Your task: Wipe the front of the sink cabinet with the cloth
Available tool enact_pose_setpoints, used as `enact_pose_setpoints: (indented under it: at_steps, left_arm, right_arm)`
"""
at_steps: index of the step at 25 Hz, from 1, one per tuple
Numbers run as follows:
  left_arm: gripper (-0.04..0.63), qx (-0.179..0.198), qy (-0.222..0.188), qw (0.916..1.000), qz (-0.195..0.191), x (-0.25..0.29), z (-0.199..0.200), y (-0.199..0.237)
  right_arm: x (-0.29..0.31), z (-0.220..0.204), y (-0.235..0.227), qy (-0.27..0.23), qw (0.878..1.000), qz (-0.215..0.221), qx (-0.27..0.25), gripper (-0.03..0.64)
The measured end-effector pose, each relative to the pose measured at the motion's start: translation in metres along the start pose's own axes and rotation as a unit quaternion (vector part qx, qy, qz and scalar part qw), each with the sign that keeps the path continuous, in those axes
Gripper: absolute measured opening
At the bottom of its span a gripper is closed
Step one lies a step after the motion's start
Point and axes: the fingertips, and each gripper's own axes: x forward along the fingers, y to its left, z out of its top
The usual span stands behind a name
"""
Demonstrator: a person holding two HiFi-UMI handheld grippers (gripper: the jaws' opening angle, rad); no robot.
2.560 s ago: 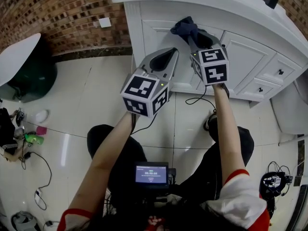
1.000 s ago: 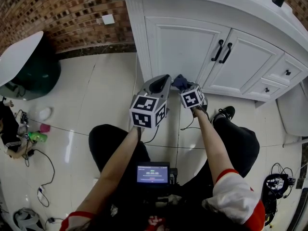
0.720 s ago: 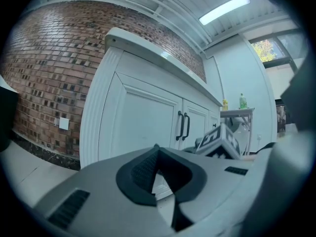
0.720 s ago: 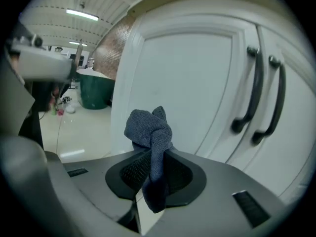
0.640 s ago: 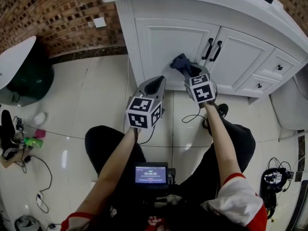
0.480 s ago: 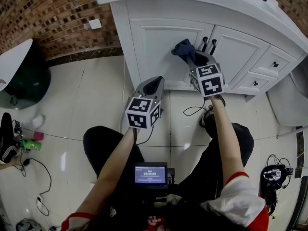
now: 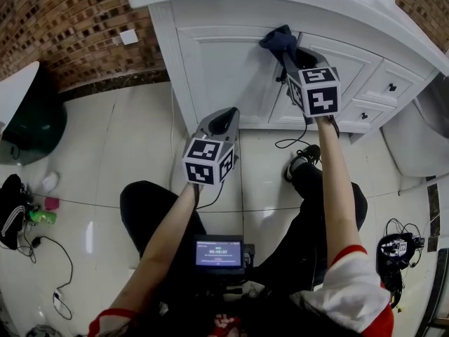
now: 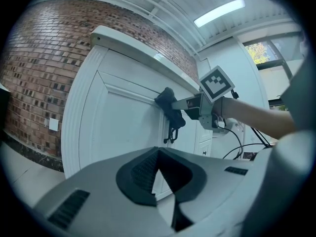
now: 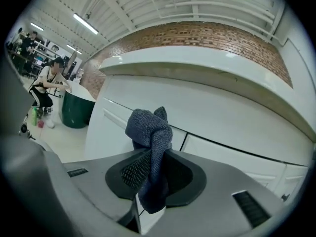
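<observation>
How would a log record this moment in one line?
right gripper: shut on cloth | cloth: against upper cabinet front | left gripper: shut, empty, lower, off cabinet

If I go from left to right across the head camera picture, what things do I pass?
Dark green tub → white wall plate → left hand-held gripper → dark blue cloth, held in the right hand-held gripper → black drawer knobs.
</observation>
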Motion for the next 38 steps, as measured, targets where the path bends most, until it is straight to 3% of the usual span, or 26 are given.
enact_pose_setpoints:
  at_steps: [12, 21, 30, 38]
  left_arm:
    - [0.035, -0.005, 0.015, 0.9999, 0.002, 0.004, -0.012, 0.0]
    - [0.035, -0.004, 0.026, 0.9996, 0.002, 0.004, -0.023, 0.0]
    - [0.035, -0.005, 0.039, 0.9992, 0.002, 0.01, -0.035, 0.0]
    - [0.035, -0.009, 0.054, 0.9985, 0.0, 0.024, -0.053, 0.002]
  right_arm:
    - [0.003, -0.05, 0.03, 0.037, 0.999, -0.005, -0.022, 0.081]
    - [0.019, -0.13, 0.056, 0.108, 0.994, 0.011, -0.007, 0.081]
    - [0.041, -0.252, 0.09, 0.215, 0.974, 0.046, 0.056, 0.081]
    - [0.051, -0.333, 0.115, 0.285, 0.952, 0.068, 0.092, 0.081]
